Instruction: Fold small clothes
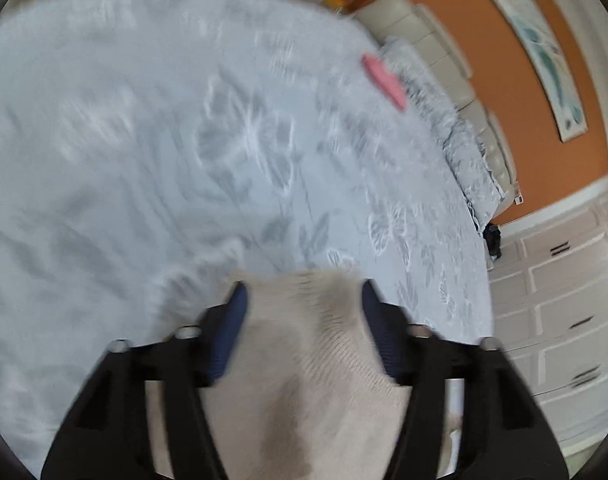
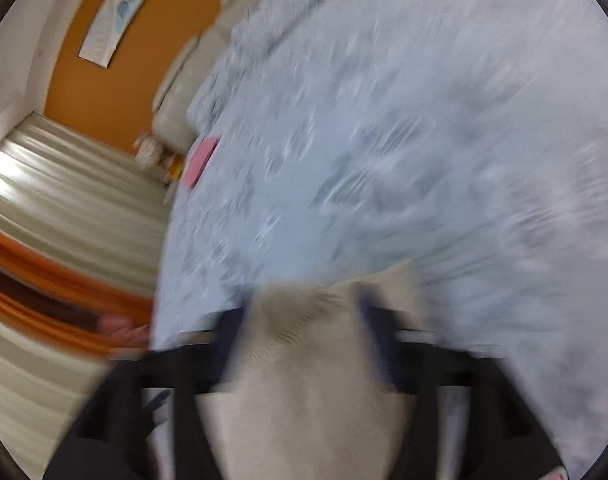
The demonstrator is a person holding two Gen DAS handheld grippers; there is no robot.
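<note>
I look down two gripper cameras at a bed (image 1: 151,128) covered in a pale blue floral sheet; both views are smeared by motion. My left gripper (image 1: 301,294) stands open, its blue pads on either side of a beige knit garment (image 1: 316,352) that fills the gap between them, and I cannot tell whether the cloth brushes either pad. My right gripper (image 2: 304,312) is open too, with more of the beige garment (image 2: 316,380) bunched between its fingers, its edge lying on the sheet just ahead. A folded pink cloth (image 1: 386,82) sits well apart, near the far edge by the pillows. With both grippers spread and no grip on the knit, I judge the main risk is the loose fabric slumping or catching on a pad as I pull away, dragging the fold open. The knit looks soft and stretchy, so a snagged corner could skew the whole shape. The blur also makes me unsure where the edges lie, so a hasty re-grasp could pinch the sheet as well.
</note>
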